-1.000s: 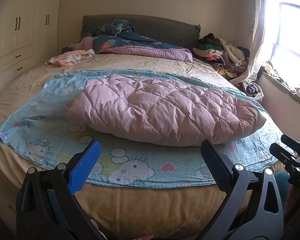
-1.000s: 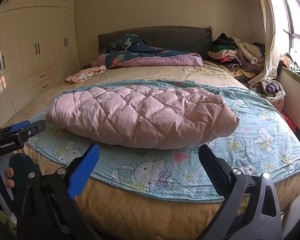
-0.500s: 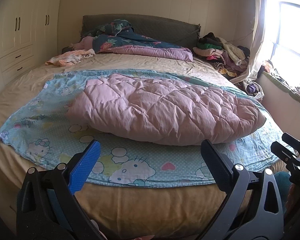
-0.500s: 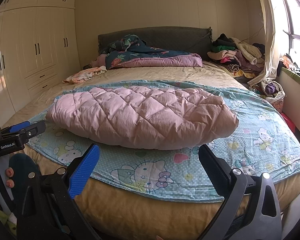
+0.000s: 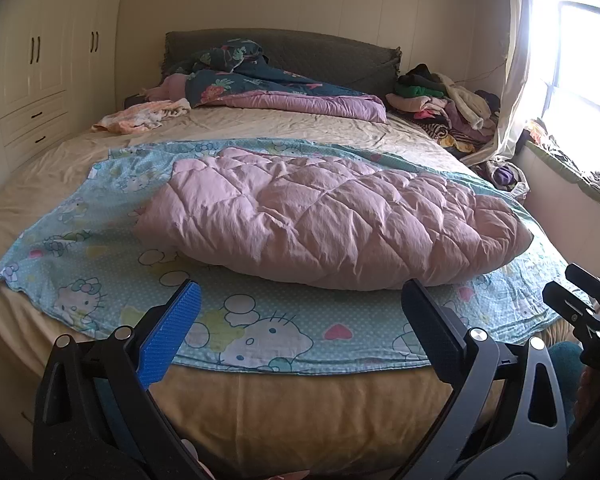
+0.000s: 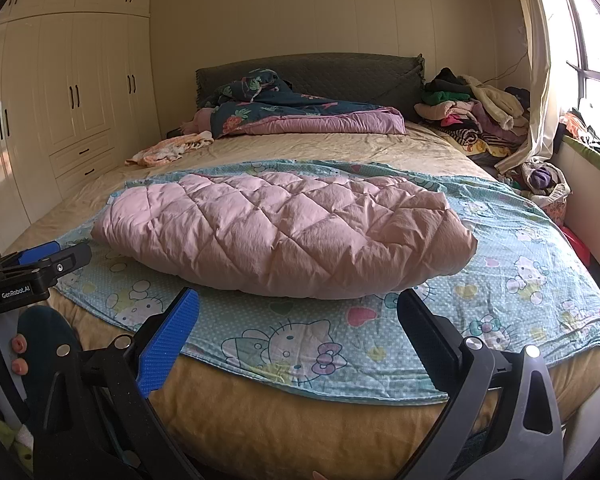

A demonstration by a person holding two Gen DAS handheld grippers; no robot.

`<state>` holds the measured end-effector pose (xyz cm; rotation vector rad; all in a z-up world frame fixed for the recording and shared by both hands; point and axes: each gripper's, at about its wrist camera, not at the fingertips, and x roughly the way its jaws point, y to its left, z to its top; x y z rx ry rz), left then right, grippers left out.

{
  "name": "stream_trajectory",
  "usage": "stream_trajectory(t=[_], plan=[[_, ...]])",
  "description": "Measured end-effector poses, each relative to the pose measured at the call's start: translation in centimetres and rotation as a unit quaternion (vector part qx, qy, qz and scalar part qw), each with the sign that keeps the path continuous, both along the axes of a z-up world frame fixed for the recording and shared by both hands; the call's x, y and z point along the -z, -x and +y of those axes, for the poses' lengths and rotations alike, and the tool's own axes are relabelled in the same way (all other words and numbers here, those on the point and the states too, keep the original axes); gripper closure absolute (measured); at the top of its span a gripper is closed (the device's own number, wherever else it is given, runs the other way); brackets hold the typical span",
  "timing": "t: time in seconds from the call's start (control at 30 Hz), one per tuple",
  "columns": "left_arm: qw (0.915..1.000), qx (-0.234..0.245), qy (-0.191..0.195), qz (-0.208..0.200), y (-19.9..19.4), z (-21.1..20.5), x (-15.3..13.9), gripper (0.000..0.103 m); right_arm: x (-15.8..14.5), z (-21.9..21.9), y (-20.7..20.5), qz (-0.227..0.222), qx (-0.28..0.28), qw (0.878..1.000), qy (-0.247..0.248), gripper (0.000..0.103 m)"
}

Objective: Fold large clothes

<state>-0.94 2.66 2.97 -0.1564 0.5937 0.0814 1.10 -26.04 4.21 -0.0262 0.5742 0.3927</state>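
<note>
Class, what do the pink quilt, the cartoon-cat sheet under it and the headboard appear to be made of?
Pink quilt: probably matte woven fabric over soft filling; diamond stitching, puffy cells.
Cartoon-cat sheet: thin printed cloth, likely cotton; lies flat, wrinkles at edges.
Headboard: dark quilted fabric cover, seemingly padded; what lies beneath is hidden.

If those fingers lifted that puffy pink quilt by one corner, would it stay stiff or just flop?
The pink quilt would probably flop: it lies folded over in soft creases. Its puffy stitched pockets suggest it is light for its bulk. It may drag the thin cartoon sheet beneath.
</note>
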Motion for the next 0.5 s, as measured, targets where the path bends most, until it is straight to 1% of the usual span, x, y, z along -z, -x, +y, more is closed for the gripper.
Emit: stream_trajectory(t=[0.33,0.5], plan=[[1.0000,0.001,0.000,0.001,-0.1,-0.2,0.1,0.009,-0.1,-0.1,0.1,-0.001,0.002,1.000,0.001,0.004],[0.9999,0.010,0.010,0.008,0.0,0.7,0.1,0.009,-0.2,-0.2,0.2,0.000,0.008,1.000,0.002,0.004]])
